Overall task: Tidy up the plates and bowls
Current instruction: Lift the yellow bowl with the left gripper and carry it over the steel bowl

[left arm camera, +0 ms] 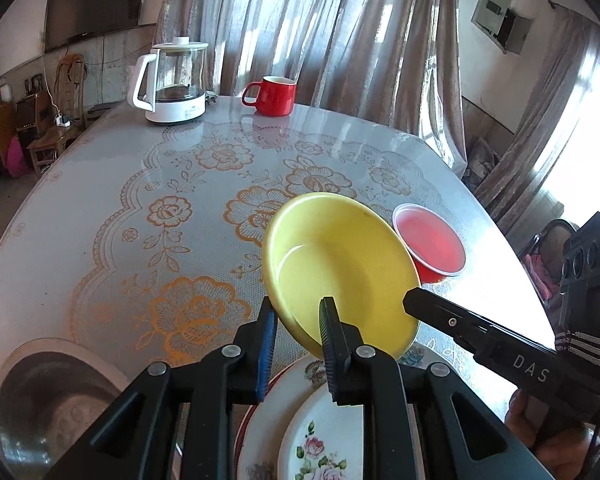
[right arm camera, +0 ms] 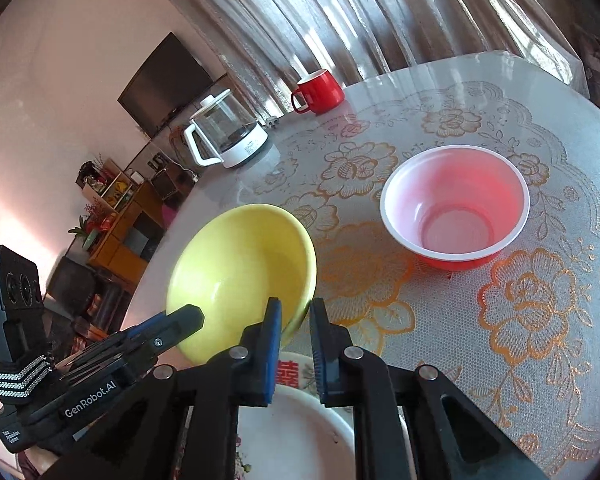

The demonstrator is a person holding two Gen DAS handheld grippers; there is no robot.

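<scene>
Your left gripper (left arm camera: 298, 316) has its two fingers nearly closed, pinching the near rim of the yellow bowl (left arm camera: 340, 264). Your right gripper (right arm camera: 296, 316) is closed tight too, and it pinches the same yellow bowl on its other side. So you hold the bowl with both grippers. It is tilted and lifted off the table (left arm camera: 100, 184), just above the stack of plates (left arm camera: 316, 432) right in front of you. The top plate has pink roses on it. The red bowl (right arm camera: 456, 204) sits on the table near the yellow bowl, but not touching it. Far back on the table you can see a red mug (left arm camera: 272, 94) and a glass kettle (left arm camera: 172, 80) side by side, near the curtain
</scene>
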